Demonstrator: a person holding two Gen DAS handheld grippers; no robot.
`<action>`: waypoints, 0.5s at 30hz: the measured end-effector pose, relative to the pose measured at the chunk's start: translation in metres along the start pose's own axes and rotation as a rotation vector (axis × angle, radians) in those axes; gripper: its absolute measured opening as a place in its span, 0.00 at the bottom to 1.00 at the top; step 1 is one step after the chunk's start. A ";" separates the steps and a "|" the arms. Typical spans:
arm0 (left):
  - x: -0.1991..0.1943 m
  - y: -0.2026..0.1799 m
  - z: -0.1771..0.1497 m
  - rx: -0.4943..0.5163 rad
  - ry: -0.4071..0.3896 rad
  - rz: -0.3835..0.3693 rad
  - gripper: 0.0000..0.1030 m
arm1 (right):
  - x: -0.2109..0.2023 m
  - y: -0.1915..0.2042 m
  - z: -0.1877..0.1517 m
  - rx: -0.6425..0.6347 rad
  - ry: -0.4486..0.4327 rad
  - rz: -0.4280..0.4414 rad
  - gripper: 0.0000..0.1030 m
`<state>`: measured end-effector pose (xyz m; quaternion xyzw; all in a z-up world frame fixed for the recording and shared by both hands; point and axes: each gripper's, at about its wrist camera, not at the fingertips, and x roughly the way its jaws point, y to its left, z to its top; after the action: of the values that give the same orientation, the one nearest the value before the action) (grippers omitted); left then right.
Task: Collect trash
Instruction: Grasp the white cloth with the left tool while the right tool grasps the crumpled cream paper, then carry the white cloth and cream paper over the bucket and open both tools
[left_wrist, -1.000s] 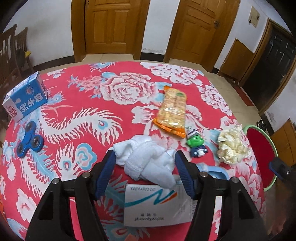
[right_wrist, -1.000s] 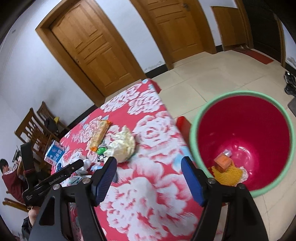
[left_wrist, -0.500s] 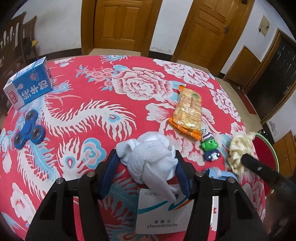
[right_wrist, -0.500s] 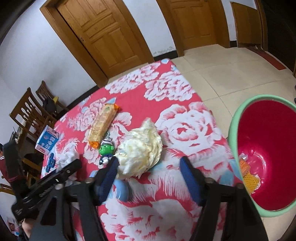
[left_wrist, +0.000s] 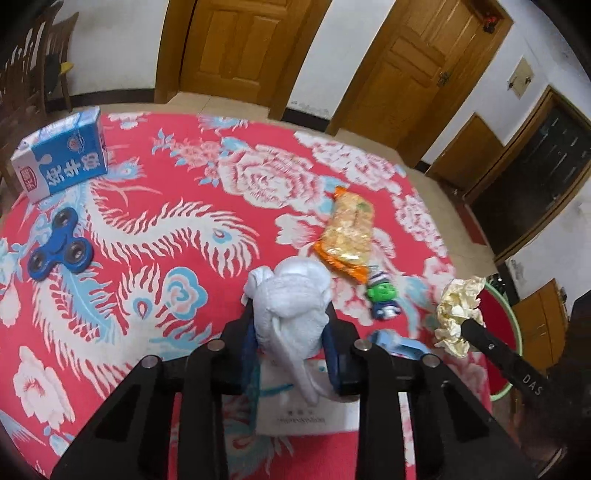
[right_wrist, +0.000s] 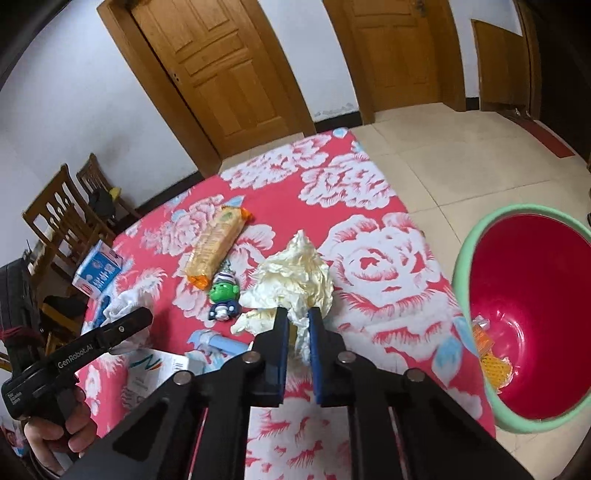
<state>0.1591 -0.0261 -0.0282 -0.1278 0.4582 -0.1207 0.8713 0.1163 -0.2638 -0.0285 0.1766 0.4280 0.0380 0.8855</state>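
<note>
My left gripper (left_wrist: 290, 325) is shut on a crumpled white tissue wad (left_wrist: 291, 295), which bulges up between the blue pads above the red flowered tablecloth (left_wrist: 147, 229). My right gripper (right_wrist: 297, 317) is shut on the near edge of a crumpled cream paper wad (right_wrist: 295, 277); the same cream paper wad (left_wrist: 458, 314) shows at the right in the left wrist view. A red bin with a green rim (right_wrist: 469, 273) stands on the floor right of the table, with orange and yellow scraps at its bottom.
On the cloth lie an orange snack packet (left_wrist: 349, 232), a green toy figure (left_wrist: 382, 297), a blue milk carton (left_wrist: 62, 155), a blue fidget spinner (left_wrist: 61, 251), a white medicine box (left_wrist: 306, 410) and a pale blue tube (right_wrist: 218, 341). Wooden chairs (right_wrist: 62, 210) stand at the far left.
Both grippers closed: the left squeezed the white tissue wad, the right moved from beside the bin to the cream paper wad and clamped its edge.
</note>
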 end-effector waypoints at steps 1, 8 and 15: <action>-0.007 -0.003 -0.002 0.007 -0.011 -0.011 0.30 | -0.007 0.000 -0.002 0.004 -0.013 0.002 0.11; -0.044 -0.019 -0.013 0.053 -0.067 -0.071 0.30 | -0.049 -0.003 -0.016 0.037 -0.095 0.018 0.10; -0.070 -0.035 -0.023 0.098 -0.105 -0.113 0.30 | -0.081 -0.006 -0.027 0.045 -0.154 0.014 0.10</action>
<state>0.0981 -0.0383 0.0246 -0.1167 0.3977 -0.1851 0.8910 0.0434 -0.2791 0.0146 0.2019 0.3580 0.0209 0.9114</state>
